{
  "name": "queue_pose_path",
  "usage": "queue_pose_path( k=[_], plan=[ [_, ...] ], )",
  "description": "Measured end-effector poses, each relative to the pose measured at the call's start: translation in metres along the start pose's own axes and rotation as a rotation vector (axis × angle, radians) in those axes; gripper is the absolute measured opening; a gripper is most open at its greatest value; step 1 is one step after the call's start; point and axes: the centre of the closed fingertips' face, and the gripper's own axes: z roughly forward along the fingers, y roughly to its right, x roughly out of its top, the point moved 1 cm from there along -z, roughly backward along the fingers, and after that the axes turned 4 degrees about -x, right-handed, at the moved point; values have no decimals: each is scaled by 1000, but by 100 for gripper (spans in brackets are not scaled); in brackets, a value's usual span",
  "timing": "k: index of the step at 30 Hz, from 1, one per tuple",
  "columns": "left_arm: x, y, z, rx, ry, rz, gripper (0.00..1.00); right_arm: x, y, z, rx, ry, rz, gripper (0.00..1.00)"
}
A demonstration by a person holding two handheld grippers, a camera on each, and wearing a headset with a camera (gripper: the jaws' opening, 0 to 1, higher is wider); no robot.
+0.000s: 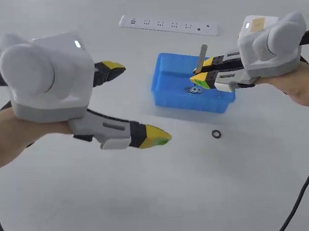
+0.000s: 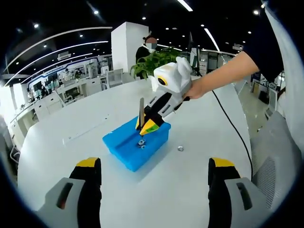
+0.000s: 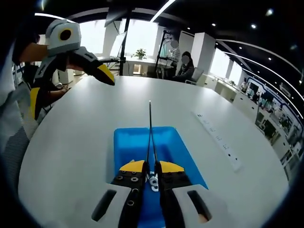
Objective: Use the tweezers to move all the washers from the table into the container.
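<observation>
Washers (image 1: 195,89) lay in the blue container (image 1: 168,74); another washer (image 1: 216,134) sat near it on the white table (image 1: 147,197), with a power strip (image 1: 169,25) beyond. Around was an open office with ceiling lights and a potted plant (image 2: 152,61). The right gripper (image 1: 200,79), above the container, pinched the tweezers (image 1: 202,54). The left gripper (image 1: 139,103) stood spread wide, empty. The tweezers' tips were too thin to read.

Your container (image 1: 189,101) is bright blue on a plain white counter (image 1: 147,197). The loose washer (image 1: 216,134) near it is black, the tweezers (image 1: 202,53) grey, and the fingers (image 1: 156,134) black with yellow tips.
</observation>
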Motion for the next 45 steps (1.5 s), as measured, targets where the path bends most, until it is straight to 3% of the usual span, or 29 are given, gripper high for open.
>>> queue_pose_path(
  k=[2, 6, 10, 12, 14, 18, 22, 27, 35, 45],
  plan=[
    [18, -14, 8, 13, 42, 19, 98, 4, 1, -1, -6, 9, -9, 11],
    [40, -31, 25, 4, 73, 59, 88, 13, 1, -1, -8, 28, -25, 11],
    [53, -39, 47, -25, 68, 110, 86, 17, 0, -1, -2, 38, -34, 11],
    [55, -44, 56, -35, 50, 144, 81, 19, 0, -1, 3, 46, -28, 10],
    [63, -42, 65, -65, 69, 157, 75, 19, 0, -1, 5, 45, -28, 10],
    [66, -38, 77, -123, 52, 185, 58, 16, -1, -3, 17, 38, -24, 10],
    [65, -33, 83, -155, 24, 235, 50, 13, -3, -4, 27, 32, -28, 9],
    [64, -24, 88, -198, -4, 270, 28, 12, -4, -5, 29, 26, -37, 10],
    [63, -13, 89, -258, -53, 349, 16, 16, -7, -5, 40, 32, -44, 9],
    [61, -7, 84, -316, -82, 372, 9, 15, -14, -7, 75, 27, -54, 9]
  ],
)
